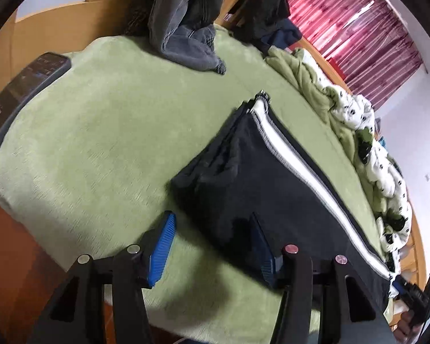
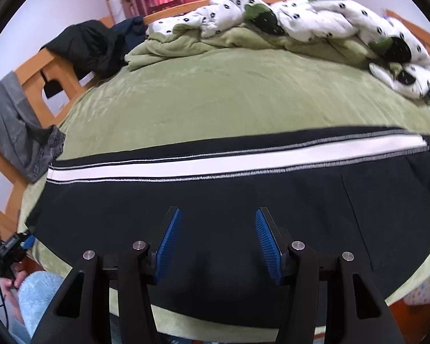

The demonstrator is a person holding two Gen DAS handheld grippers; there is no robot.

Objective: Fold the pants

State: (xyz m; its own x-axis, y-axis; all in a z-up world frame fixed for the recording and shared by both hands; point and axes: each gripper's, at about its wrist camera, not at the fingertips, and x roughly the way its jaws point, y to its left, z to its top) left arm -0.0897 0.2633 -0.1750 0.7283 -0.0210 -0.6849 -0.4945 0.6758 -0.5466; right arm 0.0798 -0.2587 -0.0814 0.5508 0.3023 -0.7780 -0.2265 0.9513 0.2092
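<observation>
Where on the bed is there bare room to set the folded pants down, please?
The widest bare green blanket lies between the black pants and the crumpled spotted duvet. Another patch runs from the pants' cuff end to the grey jeans. It is crowded along the duvet and around the jeans.

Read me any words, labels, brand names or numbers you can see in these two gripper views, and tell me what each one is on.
No text can be read in either view.
Dark device at the bed's edge: its face shows small lit marks, too blurred to read.
Black pants with the white side stripe: no label or logo shows.
White quilt: only a black dot pattern, no lettering.
</observation>
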